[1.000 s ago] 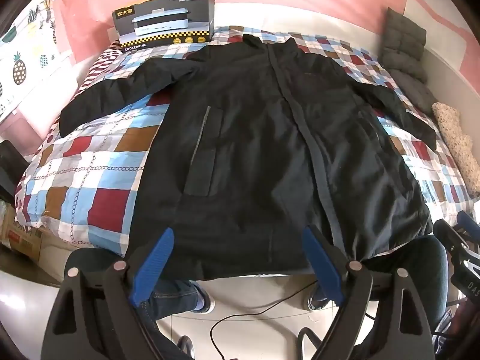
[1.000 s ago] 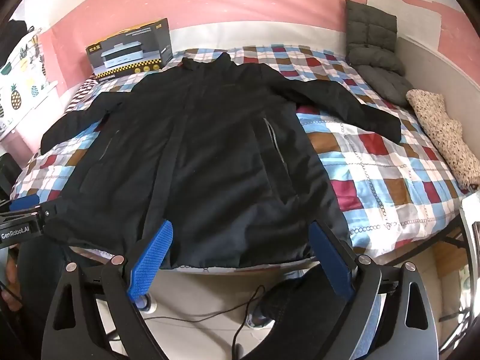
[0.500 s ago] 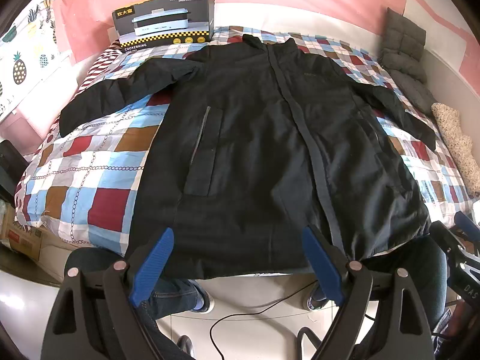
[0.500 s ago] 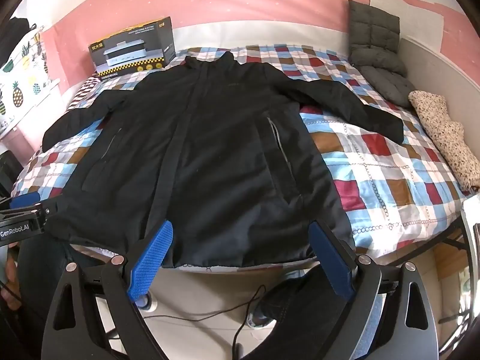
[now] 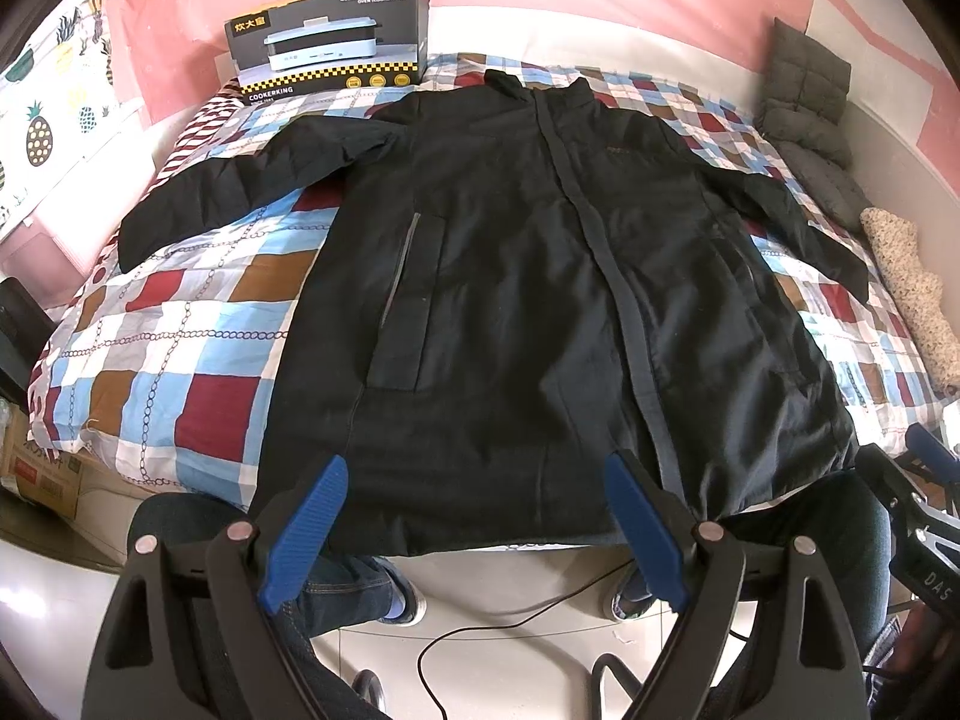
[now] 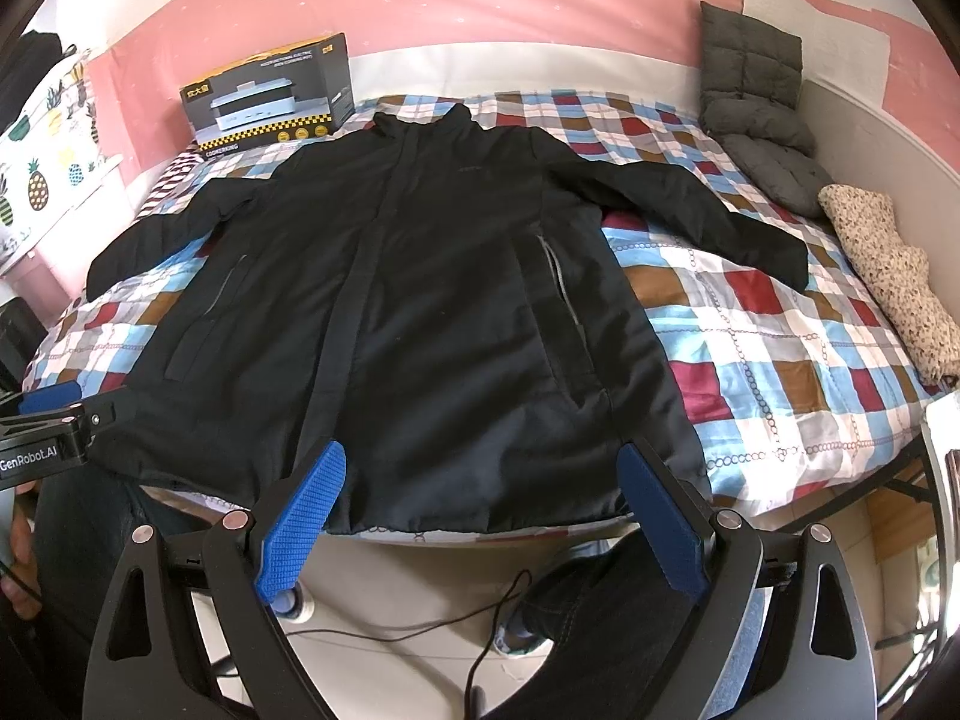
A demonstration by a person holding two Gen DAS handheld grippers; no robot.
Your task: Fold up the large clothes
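The long black padded jacket (image 5: pixel 528 300) lies spread face-up on the checked-quilt bed (image 5: pixel 198 348), sleeves out, ready for folding; left tool (image 5: pixel 474 528) and right tool (image 6: pixel 480 516) hover open, empty, at its hem.

Home bedroom; checked bed (image 6: pixel 750 324), pink wall (image 6: pixel 480 6).

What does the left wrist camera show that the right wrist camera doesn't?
Only the left wrist view shows a cardboard carton on the floor beside the bed. Only the right wrist view shows the left gripper's "GenRobot.AI" label. Both show the black jacket spread front-up on the checked bedspread, sleeves out, the cooker box at the head, grey cushions, and both grippers open, the left gripper and right gripper holding nothing.
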